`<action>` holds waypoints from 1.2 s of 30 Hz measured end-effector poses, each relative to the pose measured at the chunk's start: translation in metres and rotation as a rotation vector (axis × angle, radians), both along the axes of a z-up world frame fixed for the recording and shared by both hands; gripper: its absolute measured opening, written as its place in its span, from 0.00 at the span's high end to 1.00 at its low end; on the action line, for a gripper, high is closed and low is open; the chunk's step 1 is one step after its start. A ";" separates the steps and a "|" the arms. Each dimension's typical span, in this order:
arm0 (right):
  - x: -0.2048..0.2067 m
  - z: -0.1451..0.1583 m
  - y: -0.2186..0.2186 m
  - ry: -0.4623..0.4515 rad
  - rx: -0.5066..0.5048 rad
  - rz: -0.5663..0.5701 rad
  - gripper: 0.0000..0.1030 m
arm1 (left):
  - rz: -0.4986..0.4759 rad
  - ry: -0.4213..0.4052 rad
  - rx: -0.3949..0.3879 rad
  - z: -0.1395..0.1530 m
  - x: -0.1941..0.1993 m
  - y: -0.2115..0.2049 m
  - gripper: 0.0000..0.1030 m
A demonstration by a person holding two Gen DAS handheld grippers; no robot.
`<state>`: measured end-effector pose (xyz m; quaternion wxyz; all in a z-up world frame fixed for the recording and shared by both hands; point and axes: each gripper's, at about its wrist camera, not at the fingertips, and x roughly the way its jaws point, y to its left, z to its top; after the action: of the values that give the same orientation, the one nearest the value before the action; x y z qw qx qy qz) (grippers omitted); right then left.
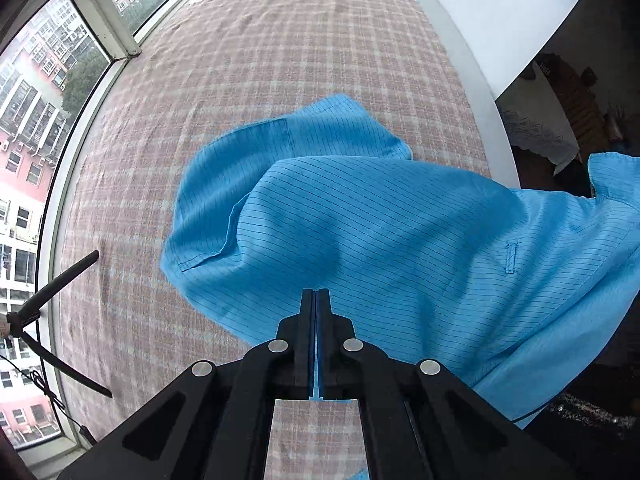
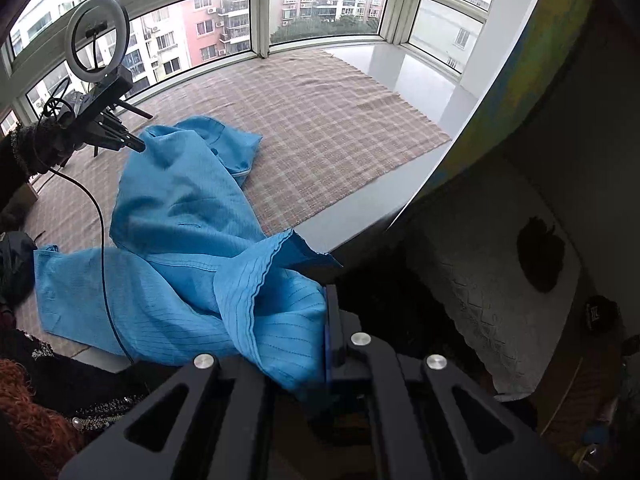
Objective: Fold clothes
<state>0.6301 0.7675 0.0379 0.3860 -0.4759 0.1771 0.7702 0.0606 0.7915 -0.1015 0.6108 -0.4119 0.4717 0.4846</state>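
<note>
Left wrist view: left gripper (image 1: 315, 294) and right gripper (image 2: 326, 320) jaws both clamp the blue garment (image 1: 360, 232).

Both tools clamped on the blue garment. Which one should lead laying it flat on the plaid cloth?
Left, probably. The left tool holds the garment over the plaid cloth; the right tool hangs past the sill edge, so it has further to travel.
</note>
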 end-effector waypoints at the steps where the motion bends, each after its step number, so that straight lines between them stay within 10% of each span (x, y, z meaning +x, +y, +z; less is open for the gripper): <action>1: 0.005 0.002 -0.002 -0.001 0.001 0.004 0.98 | 0.035 -0.010 0.002 0.003 -0.010 -0.004 0.90; 3: 0.013 0.006 -0.005 -0.004 0.005 0.012 0.98 | 0.073 -0.054 -0.028 -0.002 -0.017 -0.018 0.54; 10: 0.016 0.008 -0.014 -0.014 0.012 0.024 0.98 | 0.025 -0.176 -0.155 -0.046 0.033 -0.060 0.44; 11: 0.017 0.009 -0.017 -0.015 0.013 0.027 0.98 | 0.015 -0.177 -0.166 -0.056 0.042 -0.060 0.45; 14: 0.014 0.012 -0.022 -0.013 0.022 0.034 0.98 | 0.028 -0.187 -0.184 -0.076 0.055 -0.052 0.96; 15: 0.014 0.013 -0.024 -0.015 0.028 0.035 0.98 | 0.041 -0.184 -0.161 -0.074 0.054 -0.049 1.00; 27: 0.007 0.034 -0.037 0.010 0.087 0.054 0.98 | 0.240 -0.152 0.344 0.118 -0.043 -0.118 0.99; 31: -0.009 0.033 -0.043 -0.008 0.089 0.103 0.98 | 0.263 -0.171 0.266 0.095 -0.038 -0.182 0.99; 36: -0.022 0.016 -0.045 -0.041 0.054 0.138 0.98 | 0.317 -0.264 -0.033 -0.018 -0.016 -0.241 0.97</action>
<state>0.6076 0.7229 0.0534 0.3482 -0.4921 0.1152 0.7895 0.0445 0.5501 -0.1195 0.5764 -0.5509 0.3247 0.5087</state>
